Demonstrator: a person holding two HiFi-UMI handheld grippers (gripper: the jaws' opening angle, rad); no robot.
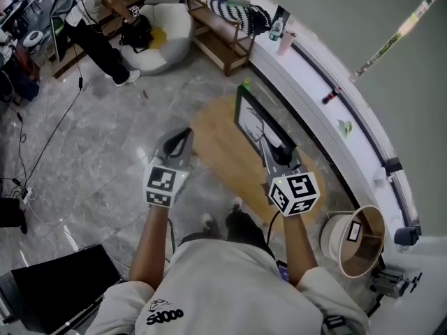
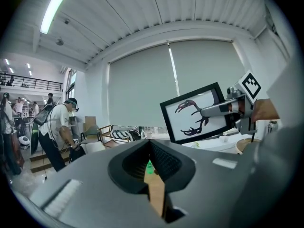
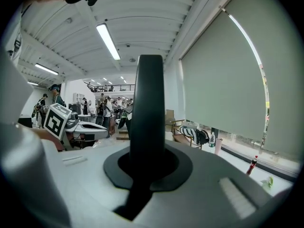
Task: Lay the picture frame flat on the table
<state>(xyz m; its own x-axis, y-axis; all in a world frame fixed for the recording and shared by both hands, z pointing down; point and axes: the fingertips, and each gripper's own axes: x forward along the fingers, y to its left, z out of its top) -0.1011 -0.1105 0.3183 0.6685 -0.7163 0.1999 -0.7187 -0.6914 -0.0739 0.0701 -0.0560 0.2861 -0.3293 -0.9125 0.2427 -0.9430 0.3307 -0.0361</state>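
now the right gripper clamps the picture frame by its edge, while the left gripper is closed, empty.

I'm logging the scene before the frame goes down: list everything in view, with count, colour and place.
table: one, round, light wood, straight ahead.
picture frame: one, black, held over the table.
small object: one, green, table's far edge.
ledge: one, white, curving along the right.
bottle: one, clear, on the ledge.
bin: one, white outside, right of the table.
beanbag: one, white, far floor.
bystander: one, white top, beside the beanbag.
left claw: one, grey, shut, empty.
right claw: one, grey, shut on the picture frame.
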